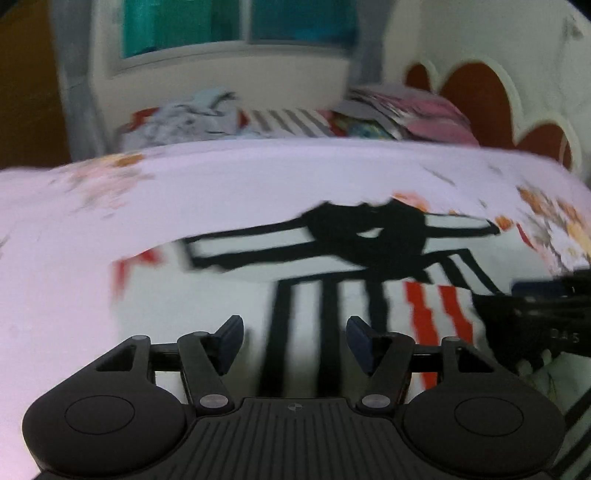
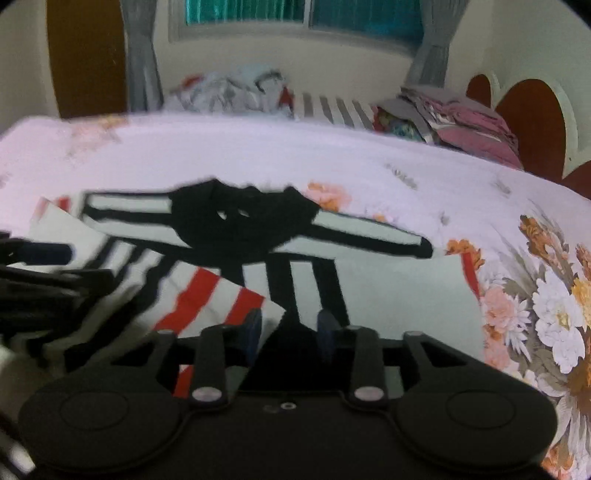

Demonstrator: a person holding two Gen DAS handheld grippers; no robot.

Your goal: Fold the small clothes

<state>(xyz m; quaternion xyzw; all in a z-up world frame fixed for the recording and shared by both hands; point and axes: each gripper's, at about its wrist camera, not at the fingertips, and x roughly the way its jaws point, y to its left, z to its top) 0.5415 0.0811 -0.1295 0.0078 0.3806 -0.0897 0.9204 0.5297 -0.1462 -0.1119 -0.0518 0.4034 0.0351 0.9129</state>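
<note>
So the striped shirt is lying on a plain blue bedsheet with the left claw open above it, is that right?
Not quite. The bedsheet is pale pink with flower prints, not plain blue; the right wrist view shows it best. The rest holds: the shirt lies on it, the left claw open above.

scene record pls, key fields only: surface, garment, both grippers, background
surface: bed with pale floral sheet
garment: white top with black and red stripes and black collar, lying on the sheet, bottom corner turned over
left gripper: jaws apart, nothing between them, above the garment
right gripper: jaws partly apart; folded striped corner lies at the left finger; grip cannot be confirmed
background: loose clothes pile, stacked folded clothes, window
</note>
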